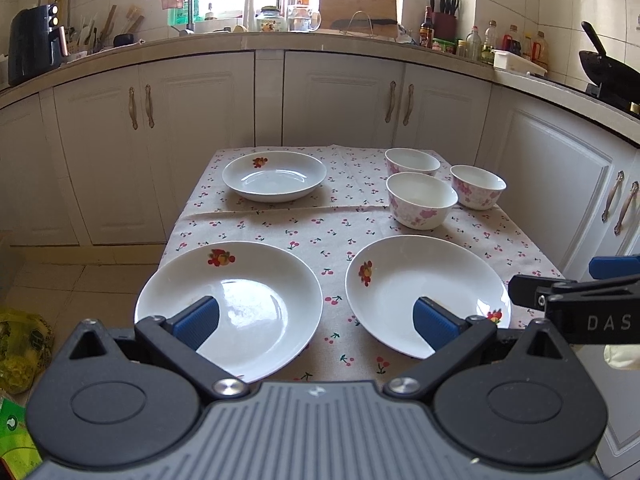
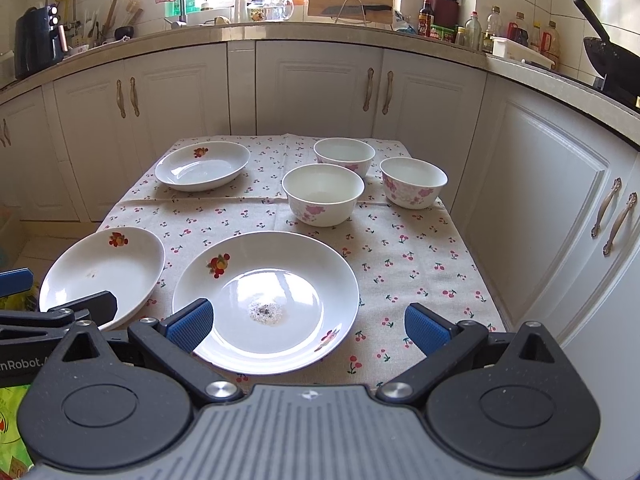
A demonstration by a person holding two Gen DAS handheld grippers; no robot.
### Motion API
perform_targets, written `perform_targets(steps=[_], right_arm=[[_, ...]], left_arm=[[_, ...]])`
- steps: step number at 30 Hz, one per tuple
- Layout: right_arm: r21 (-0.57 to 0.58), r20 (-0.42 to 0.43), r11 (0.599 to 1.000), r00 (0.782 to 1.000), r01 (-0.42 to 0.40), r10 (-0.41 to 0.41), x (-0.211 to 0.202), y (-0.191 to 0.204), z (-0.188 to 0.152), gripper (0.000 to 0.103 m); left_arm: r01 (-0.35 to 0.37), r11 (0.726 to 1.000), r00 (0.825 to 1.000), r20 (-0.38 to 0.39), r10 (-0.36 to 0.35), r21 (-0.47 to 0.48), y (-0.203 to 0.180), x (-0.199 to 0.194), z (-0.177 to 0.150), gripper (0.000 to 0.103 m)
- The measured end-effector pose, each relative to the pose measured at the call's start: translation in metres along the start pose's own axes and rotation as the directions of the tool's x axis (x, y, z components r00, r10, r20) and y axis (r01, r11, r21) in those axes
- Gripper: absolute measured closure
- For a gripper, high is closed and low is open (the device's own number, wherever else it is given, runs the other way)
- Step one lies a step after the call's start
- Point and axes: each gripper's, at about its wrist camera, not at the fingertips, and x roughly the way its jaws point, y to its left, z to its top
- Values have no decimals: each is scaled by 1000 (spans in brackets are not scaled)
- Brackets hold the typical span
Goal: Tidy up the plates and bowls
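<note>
Three white plates with fruit prints lie on the cherry-print tablecloth point(image 1: 320, 232): one at the far left point(image 1: 274, 176), two near me point(image 1: 230, 308) point(image 1: 424, 292). Three white bowls with pink flowers point(image 1: 412, 162) point(image 1: 422, 200) point(image 1: 478, 186) stand apart at the far right. My left gripper point(image 1: 316, 320) is open above the gap between the two near plates and holds nothing. My right gripper point(image 2: 308, 326) is open over the near right plate point(image 2: 266, 300), which has a small speck of residue in its middle. The bowls point(image 2: 323, 194) point(image 2: 344, 156) point(image 2: 413, 182) sit beyond it.
White cabinets point(image 2: 312, 88) and a cluttered counter point(image 1: 248, 40) wrap around behind and to the right of the table. A wok point(image 1: 608, 68) sits on the stove at the right. A yellow bag point(image 1: 20, 352) lies on the tiled floor at the left.
</note>
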Motion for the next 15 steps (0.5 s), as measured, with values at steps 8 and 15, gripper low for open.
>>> perform_targets(steps=[8, 15], right_arm=[[-26, 45, 999, 999, -21, 22, 4, -1, 9, 0], [-60, 59, 996, 996, -65, 68, 14, 1, 19, 0]], left_arm=[[26, 999, 999, 44, -27, 27, 10, 5, -1, 1], [113, 990, 990, 78, -120, 88, 29, 16, -10, 1]])
